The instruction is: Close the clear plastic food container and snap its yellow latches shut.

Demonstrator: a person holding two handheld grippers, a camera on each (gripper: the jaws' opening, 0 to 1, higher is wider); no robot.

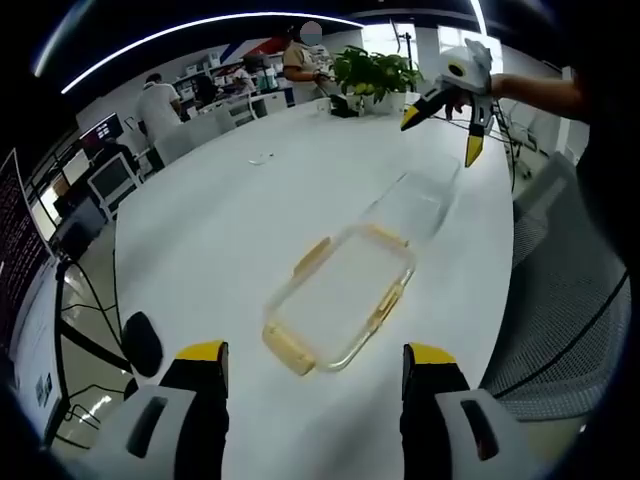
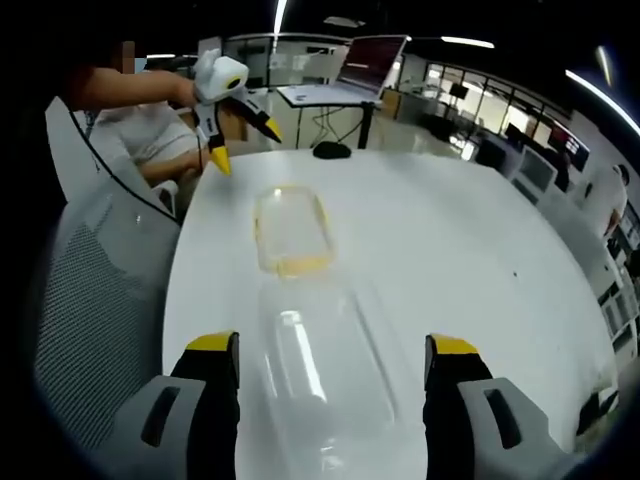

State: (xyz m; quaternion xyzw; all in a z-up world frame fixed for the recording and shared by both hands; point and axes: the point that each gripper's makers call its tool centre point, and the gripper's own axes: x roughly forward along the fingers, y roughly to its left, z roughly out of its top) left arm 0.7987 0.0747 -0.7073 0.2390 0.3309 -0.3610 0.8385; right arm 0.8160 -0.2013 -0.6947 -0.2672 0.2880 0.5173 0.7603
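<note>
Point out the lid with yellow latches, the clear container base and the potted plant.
lid (image 1: 340,300), left gripper view, its clear middle panel
container base (image 2: 325,365), right gripper view, its floor
potted plant (image 1: 375,72), left gripper view, its leaves

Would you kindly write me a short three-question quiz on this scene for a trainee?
1. True or false: the lid with yellow latches already sits on the clear container base.
2. Multiple choice: in the left gripper view, the right gripper is A) open and empty above the white table, B) shut on the lid, C) resting inside the base.
3. Fill in: the left gripper holds ____.

Key:
1. False; the lid lies flat on the table beside the base.
2. A.
3. Nothing; its jaws are spread and empty.
</note>
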